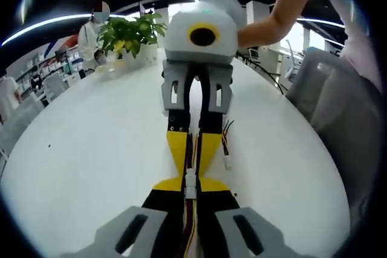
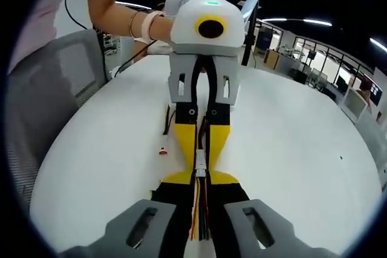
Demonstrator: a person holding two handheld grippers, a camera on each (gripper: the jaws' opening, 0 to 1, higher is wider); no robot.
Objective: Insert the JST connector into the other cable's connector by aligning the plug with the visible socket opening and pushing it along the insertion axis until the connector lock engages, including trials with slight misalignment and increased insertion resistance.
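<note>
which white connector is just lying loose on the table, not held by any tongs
The spare connector on the white table, with loose wires beside the tongs. The other white connector sits between the tips of both tongs, its wires running between them.

- Left gripper view — looks along its own jaws, low over the white table (image 1: 78, 149), straight at the right gripper (image 1: 195, 149), very near.
- Right gripper view — faces back at the left gripper (image 2: 202, 149), equally close.
- Both views share the joined connectors (image 1: 191, 183) between the meeting tips.
</note>
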